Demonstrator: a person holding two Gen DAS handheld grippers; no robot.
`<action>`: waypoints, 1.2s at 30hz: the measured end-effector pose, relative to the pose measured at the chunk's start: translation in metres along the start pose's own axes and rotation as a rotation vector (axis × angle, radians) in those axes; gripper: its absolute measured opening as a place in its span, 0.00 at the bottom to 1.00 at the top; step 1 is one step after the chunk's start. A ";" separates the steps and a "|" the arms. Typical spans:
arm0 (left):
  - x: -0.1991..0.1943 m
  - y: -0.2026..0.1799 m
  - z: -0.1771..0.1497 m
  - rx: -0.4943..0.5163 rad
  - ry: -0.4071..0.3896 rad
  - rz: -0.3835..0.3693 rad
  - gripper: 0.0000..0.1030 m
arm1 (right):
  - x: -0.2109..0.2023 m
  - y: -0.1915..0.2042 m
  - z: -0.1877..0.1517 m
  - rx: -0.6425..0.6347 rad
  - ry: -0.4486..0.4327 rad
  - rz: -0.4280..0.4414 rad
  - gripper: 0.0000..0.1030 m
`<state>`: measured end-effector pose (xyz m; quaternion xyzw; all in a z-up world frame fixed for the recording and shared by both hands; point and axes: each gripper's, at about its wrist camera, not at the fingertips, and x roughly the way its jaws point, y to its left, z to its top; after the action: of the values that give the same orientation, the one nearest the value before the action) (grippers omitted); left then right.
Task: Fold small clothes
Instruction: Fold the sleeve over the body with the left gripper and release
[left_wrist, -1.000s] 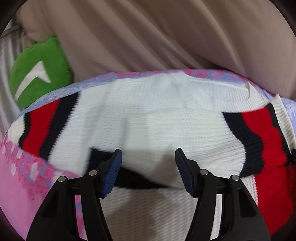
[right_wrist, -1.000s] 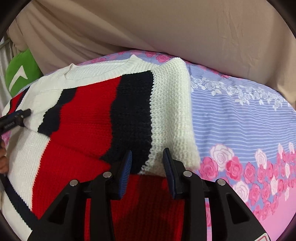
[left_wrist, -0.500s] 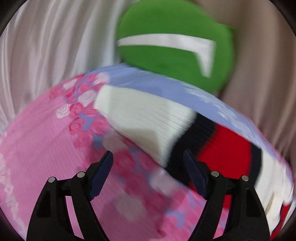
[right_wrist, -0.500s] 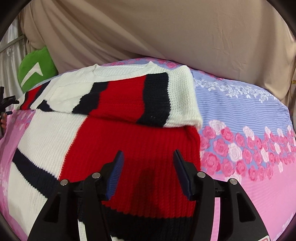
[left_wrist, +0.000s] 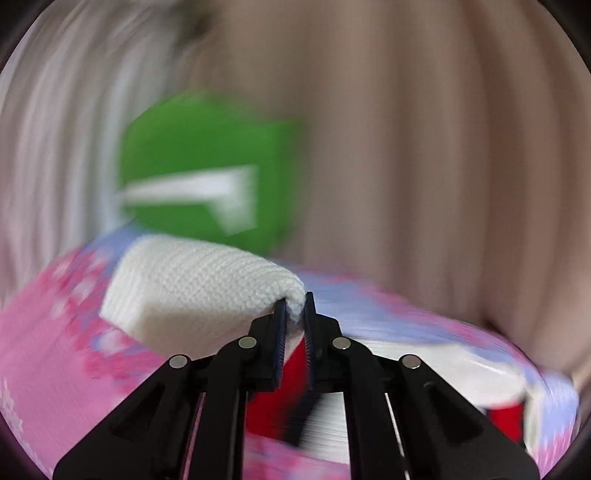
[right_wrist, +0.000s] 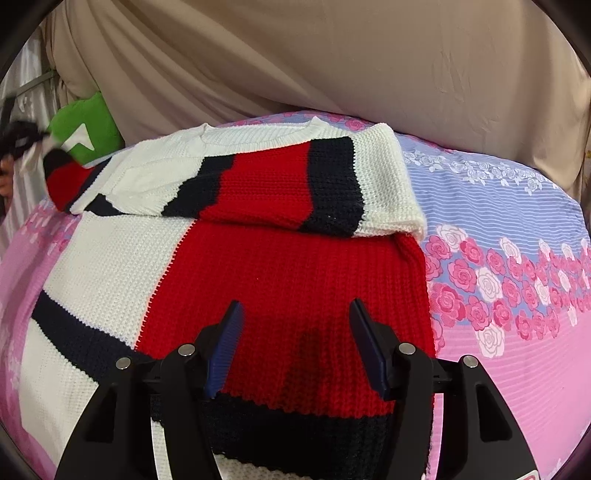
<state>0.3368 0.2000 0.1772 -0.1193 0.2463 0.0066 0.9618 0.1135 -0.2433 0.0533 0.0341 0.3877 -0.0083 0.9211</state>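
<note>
A knitted sweater (right_wrist: 288, 280) in red, white and navy lies flat on the flowered bedsheet (right_wrist: 517, 258). Its right sleeve (right_wrist: 280, 181) is folded across the chest. In the left wrist view, my left gripper (left_wrist: 294, 314) is shut on the white cuff (left_wrist: 199, 280) of the left sleeve, with the knit pinched between the pads. In the right wrist view that sleeve (right_wrist: 62, 177) rises off the bed at the far left. My right gripper (right_wrist: 295, 325) hovers over the red lower body of the sweater. Its jaws are opening, and nothing is pressed between them.
A green cushion (right_wrist: 86, 133) with a white mark stands at the back left of the bed, also seen in the left wrist view as the cushion (left_wrist: 199, 166). A beige curtain (right_wrist: 332, 55) hangs behind the bed. Bare pink sheet (right_wrist: 498, 387) lies right of the sweater.
My left gripper swung from the chest to the left sleeve's end and shut on the white cuff. The right gripper drew back from the folded right sleeve and opened wider.
</note>
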 end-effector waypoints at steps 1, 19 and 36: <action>-0.014 -0.042 -0.004 0.066 -0.023 -0.053 0.08 | 0.000 0.000 0.000 0.000 -0.003 0.006 0.57; -0.043 -0.266 -0.224 0.450 0.178 -0.280 0.55 | -0.021 -0.063 -0.022 0.067 -0.022 0.087 0.61; -0.011 -0.077 -0.177 -0.015 0.296 -0.106 0.57 | -0.029 -0.054 0.015 0.031 -0.058 0.125 0.61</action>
<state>0.2488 0.0847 0.0492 -0.1392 0.3789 -0.0601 0.9129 0.1014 -0.2981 0.0814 0.0721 0.3580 0.0422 0.9300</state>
